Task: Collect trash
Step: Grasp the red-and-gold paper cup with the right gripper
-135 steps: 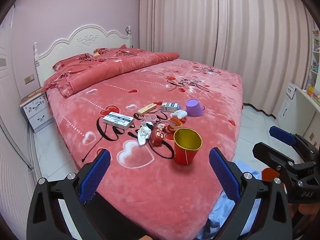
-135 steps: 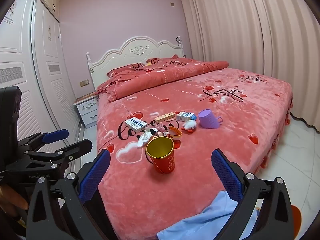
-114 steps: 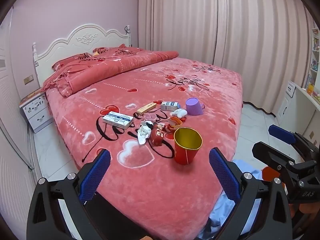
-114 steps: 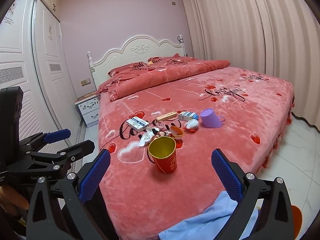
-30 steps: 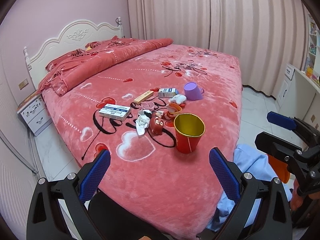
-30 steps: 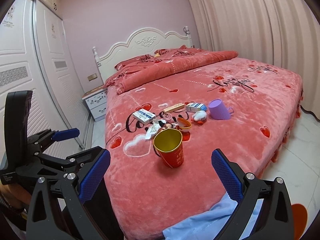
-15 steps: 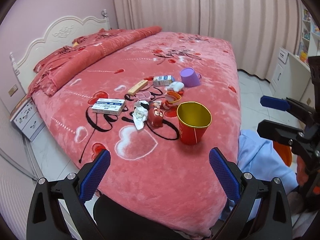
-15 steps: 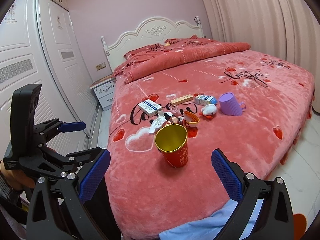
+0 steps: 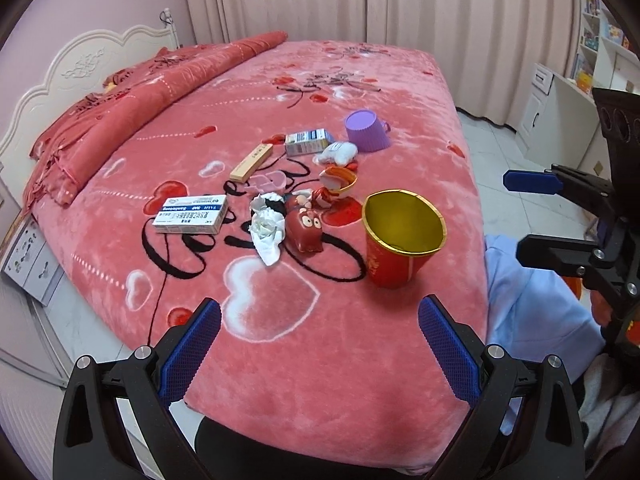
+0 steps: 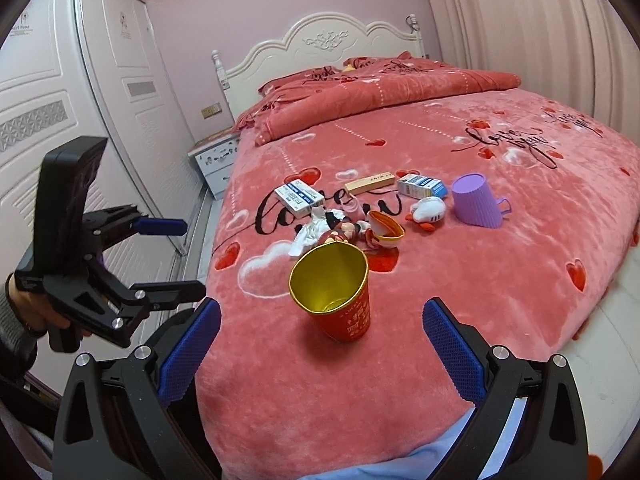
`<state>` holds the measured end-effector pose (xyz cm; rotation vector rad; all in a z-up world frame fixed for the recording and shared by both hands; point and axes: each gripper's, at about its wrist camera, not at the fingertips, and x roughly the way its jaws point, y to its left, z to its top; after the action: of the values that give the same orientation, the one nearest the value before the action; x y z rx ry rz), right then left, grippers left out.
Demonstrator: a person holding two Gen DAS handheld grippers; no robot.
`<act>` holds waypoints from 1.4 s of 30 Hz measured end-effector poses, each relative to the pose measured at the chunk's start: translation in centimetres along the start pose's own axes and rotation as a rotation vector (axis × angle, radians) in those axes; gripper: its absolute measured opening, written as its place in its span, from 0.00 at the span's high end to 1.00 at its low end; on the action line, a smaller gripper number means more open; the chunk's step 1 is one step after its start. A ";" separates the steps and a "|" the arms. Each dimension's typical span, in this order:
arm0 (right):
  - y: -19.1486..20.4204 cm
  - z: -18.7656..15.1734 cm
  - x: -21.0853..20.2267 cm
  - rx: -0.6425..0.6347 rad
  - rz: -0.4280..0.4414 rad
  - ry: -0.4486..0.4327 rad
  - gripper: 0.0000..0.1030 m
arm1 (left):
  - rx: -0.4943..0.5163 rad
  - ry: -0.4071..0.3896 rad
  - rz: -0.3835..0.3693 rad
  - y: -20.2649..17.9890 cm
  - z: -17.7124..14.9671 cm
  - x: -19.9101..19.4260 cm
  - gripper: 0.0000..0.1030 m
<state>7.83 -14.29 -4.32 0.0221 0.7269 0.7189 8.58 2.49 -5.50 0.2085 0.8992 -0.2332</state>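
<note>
We hold both tools spread wide and empty over the near edge of the bed [image 9: 360, 80]; left gripper [image 9: 320, 344] has its blue pads [image 9: 190, 354] well apart, nothing between them; right gripper [image 10: 320, 346] the same, jaws released, and it also shows at the right edge of the left view [image 9: 568, 216]; the left one shows at the left of the right view, a hand [image 10: 28, 304] on its grip.

Nearest thing ahead: red paper cup [image 9: 402, 238] with gold lining, upright, open and empty as far as we can see, standing on the pink heart-print blanket [image 10: 500, 264]; neither gripper touches it.

Trash sits just beyond the cup in a loose cluster: crumpled white tissue [image 9: 266, 232] touching a red cartoon-face wrapper [image 9: 306, 230]; an orange-rimmed open half-shell [image 9: 338, 178] with small bits beside it; white-and-blue medicine box [image 9: 192, 214] to the left; slim tan box [image 9: 252, 162] and small blue-white carton [image 9: 308, 142] farther back; a white-and-red plush-like item [image 9: 338, 152]; purple ribbed cup [image 9: 366, 130] upside down, farthest right.

Beyond: folded quilt [image 10: 380, 92], white headboard [image 10: 320, 44], nightstand [image 10: 214, 160], wardrobe doors [image 10: 80, 120], curtains [image 9: 380, 0].
</note>
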 end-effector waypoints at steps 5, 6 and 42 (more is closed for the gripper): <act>-0.2 -0.2 1.9 -0.025 0.024 0.024 0.04 | -0.004 0.024 -0.034 1.2 0.5 1.9 0.05; -0.3 -0.3 2.4 -0.024 0.034 0.034 0.04 | -0.009 0.032 -0.039 1.4 0.6 2.4 0.05; -5.0 0.8 9.5 0.050 0.056 0.081 0.51 | -0.210 0.082 -0.298 4.8 3.1 9.3 0.05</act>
<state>16.21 -12.20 -10.70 0.0593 0.8243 0.7588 17.90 5.16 -10.59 -0.1132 1.0287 -0.4057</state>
